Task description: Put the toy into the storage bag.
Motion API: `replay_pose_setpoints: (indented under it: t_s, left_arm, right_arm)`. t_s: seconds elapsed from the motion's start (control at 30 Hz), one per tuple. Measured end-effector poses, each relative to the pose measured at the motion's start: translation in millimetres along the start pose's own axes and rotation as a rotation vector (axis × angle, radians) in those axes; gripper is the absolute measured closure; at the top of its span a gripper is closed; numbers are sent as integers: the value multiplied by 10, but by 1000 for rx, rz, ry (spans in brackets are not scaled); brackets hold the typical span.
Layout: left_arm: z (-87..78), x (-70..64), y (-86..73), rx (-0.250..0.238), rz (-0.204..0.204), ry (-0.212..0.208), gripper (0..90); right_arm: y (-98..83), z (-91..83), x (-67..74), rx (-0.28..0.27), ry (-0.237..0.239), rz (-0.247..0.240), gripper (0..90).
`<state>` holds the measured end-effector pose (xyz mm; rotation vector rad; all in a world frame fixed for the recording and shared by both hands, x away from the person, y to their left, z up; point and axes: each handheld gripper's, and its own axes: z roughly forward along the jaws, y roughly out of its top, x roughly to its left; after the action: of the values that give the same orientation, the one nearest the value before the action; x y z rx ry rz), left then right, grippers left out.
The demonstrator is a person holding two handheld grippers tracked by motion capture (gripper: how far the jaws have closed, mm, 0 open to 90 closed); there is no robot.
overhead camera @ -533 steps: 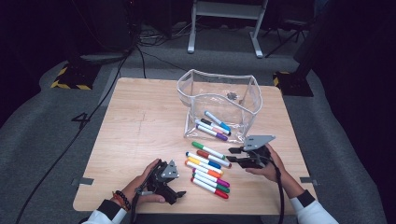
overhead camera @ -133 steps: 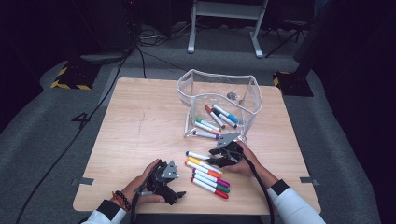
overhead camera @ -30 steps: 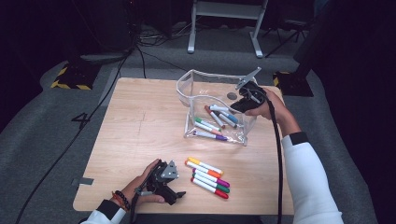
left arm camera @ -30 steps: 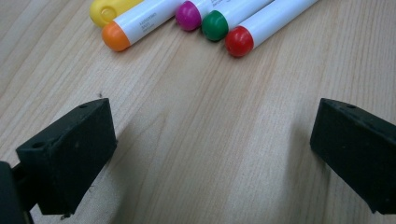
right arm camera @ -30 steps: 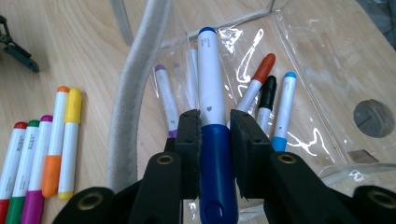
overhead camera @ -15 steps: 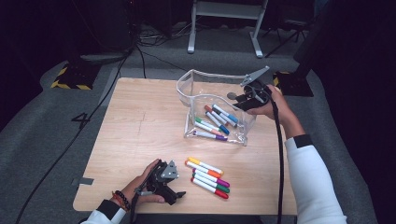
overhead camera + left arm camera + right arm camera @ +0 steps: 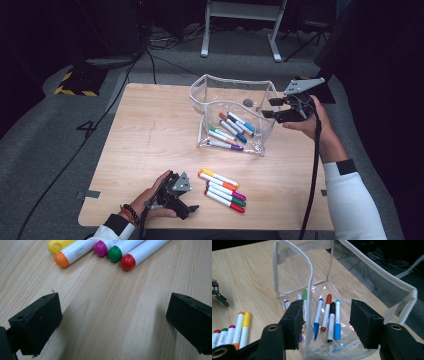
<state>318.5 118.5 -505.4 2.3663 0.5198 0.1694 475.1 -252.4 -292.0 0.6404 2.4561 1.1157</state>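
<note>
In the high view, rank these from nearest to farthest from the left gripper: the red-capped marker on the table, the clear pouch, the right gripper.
1. Red-capped marker, just right of the left gripper.
2. Clear pouch, farther back, mid-table.
3. Right gripper, beyond the pouch's right end.

Overhead camera faces forward; gripper cameras share markers (image 7: 75,253)

Table (image 7: 150,130) evenly lit; surroundings dark; high view soft; close views sharp, faint shadows.

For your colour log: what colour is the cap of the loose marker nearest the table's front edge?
Red; it shows best in the left gripper view.
</note>
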Motion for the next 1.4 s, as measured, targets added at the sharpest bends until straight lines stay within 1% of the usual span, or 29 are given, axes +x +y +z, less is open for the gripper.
replay_pose_setpoints:
  t_s: [0.1, 0.17, 0.2, 0.23, 0.27, 0.3, 0.37, 0.47, 0.5, 0.53, 0.57, 0.67, 0.73, 0.77, 0.8, 0.83, 0.87, 0.9, 0.93, 1.1, 1.13, 1.27, 1.37, 1.4]
  left_arm:
    - [0, -1, -1, 0, 0, 0, 5]
    - [0, -1, -1, 0, -1, -1, 5]
    - [0, -1, -1, 0, -1, -1, 5]
    - [0, -1, -1, 0, -1, 0, 5]
    - [0, -1, -1, 0, -1, 0, 5]
    - [0, -1, -1, 0, -1, 0, 5]
    - [-1, -2, -1, -1, -1, 1, 5]
    - [-1, -3, -1, 0, -2, 1, 5]
    - [-1, -3, -1, -1, -2, 1, 5]
    - [-1, -3, -1, 0, -2, 1, 5]
    - [-1, -3, -1, -1, -2, 1, 5]
    - [-1, -3, -1, -1, -2, 1, 5]
    - [-1, -3, -1, -1, -2, 1, 5]
    - [-1, -3, -1, 0, -2, 1, 5]
    - [-1, -3, -1, -1, -2, 1, 5]
    - [-1, -3, -1, -1, -2, 1, 5]
    - [-1, -3, -1, -1, -2, 1, 5]
    - [-1, -3, -1, -1, -2, 1, 5]
    - [-1, -3, -1, -1, -2, 1, 5]
    - [-1, -3, -1, 0, -2, 2, 5]
    - [-1, -3, -1, 0, -2, 2, 5]
    - [-1, -3, -1, 0, -2, 1, 5]
    - [-1, -2, -1, -1, -2, 1, 5]
    - [-1, -3, -1, -1, -3, 1, 5]
  right_arm:
    - [-80, -106, 102, -40, -1, -2, 432]
    - [-153, -159, 183, -58, -5, -13, 426]
    - [-153, -159, 183, -58, -5, -13, 426]
    - [-241, -191, 266, -72, 1, -19, 426]
    - [-241, -191, 266, -72, 1, -19, 426]
    - [-349, -210, 359, -75, 9, -29, 426]
    - [-443, -216, 426, -81, 22, -33, 429]
    - [-624, -199, 530, -92, 41, -19, 428]
    - [-686, -176, 564, -88, 51, -9, 425]
    - [-748, -148, 606, -77, 52, -15, 424]
    - [-808, -117, 652, -67, 55, -22, 424]
    - [-985, 6, 772, -39, 83, -21, 424]
    - [-1088, 99, 844, -29, 108, -12, 425]
    - [-1129, 151, 881, -20, 120, -14, 425]
    - [-1162, 199, 918, -11, 119, -23, 428]
    - [-1190, 248, 952, -12, 128, -20, 428]
    - [-1214, 300, 980, -12, 147, -14, 428]
    - [-1227, 356, 1017, -3, 159, -18, 428]
    - [-1231, 407, 1054, 13, 159, -38, 431]
    - [-1205, 680, 1205, 22, 221, -49, 446]
    - [-1196, 747, 1230, 24, 238, -50, 448]
    - [-1138, 1028, 1337, 50, 281, -74, 464]
    - [-1071, 1210, 1406, 67, 295, -100, 469]
    - [-1047, 1260, 1420, 64, 296, -106, 469]
